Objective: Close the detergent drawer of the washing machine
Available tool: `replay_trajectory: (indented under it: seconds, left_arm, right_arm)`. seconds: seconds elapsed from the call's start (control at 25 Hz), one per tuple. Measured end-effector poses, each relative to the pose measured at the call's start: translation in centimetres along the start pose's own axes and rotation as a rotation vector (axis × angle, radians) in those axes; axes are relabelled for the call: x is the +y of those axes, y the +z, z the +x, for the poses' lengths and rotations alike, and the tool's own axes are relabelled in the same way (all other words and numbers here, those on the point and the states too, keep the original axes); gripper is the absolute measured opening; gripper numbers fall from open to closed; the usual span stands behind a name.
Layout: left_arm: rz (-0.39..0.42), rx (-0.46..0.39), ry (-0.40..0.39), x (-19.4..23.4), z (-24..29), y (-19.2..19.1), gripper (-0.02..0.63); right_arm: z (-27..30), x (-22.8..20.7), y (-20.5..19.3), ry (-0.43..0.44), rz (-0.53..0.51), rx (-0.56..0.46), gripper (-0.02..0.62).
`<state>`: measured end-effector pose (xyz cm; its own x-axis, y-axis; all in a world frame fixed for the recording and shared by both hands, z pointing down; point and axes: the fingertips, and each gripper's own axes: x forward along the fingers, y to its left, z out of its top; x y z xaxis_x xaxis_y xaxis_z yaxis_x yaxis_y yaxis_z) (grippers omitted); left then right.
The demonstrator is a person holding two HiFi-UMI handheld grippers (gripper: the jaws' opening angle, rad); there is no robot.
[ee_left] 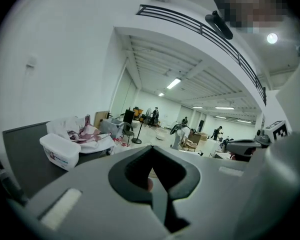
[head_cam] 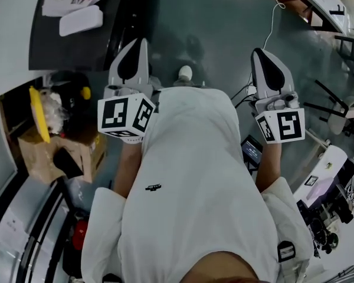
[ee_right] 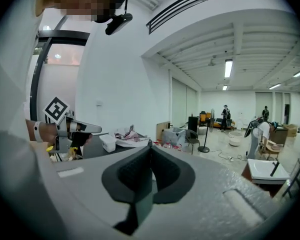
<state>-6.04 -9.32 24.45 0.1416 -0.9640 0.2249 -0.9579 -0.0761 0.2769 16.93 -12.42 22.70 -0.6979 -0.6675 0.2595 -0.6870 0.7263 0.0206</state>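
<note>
Both arms up in front of the chest, elbows bent. L forearm (head_cam: 127,167) & R forearm (head_cam: 270,165) come out of the white shirt (head_cam: 189,193) on either side. The left gripper (head_cam: 139,45) and right gripper (head_cam: 259,55) are held well apart over the grey floor (head_cam: 224,16). Each has its long axis pointing away from the body, tips leaning a bit toward each other, marker cubes nearest the person.

Left gripper view: the 2 jaws are pressed together, nothing pinched. Right gripper view: same, the 2 jaws meet on a seam w/ nothing between.

Both point level across the room, not at a machine. Detergent drawer: can't make it out in any view.

To the L there's a dark tabletop (head_cam: 76,49) w/ a white tub (head_cam: 81,19) near its edge. A cardboard box (head_cam: 38,152) sits on the floor below.
</note>
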Motion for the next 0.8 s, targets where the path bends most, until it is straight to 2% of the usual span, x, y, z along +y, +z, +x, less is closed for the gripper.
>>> replay_trajectory:
  seconds: [0.24, 0.36, 0.6, 0.8]
  left_arm:
    - [0.024, -0.011, -0.001, -0.2, -1.1, 0.4, 0.017]
    - [0.025, -0.008, -0.005, -0.2, -1.4, 0.4, 0.017]
    - [0.035, 0.001, -0.035, -1.5, -1.0, 1.2, 0.017]
    - [0.025, 0.003, -0.039, -1.7, -0.8, 1.1, 0.017]
  right_arm:
    - [-3.9, -2.0, -0.3, -0.123, 0.037, -0.022, -0.008]
    - [-4.8, -2.2, -0.3, -0.147, 0.047, -0.029, -0.008]
    - [-4.3, -1.2, 0.1, -0.116, 0.058, -0.047, -0.008]
    - [-2.6, 1.2, 0.7, -0.009, 0.021, -0.047, -0.008]
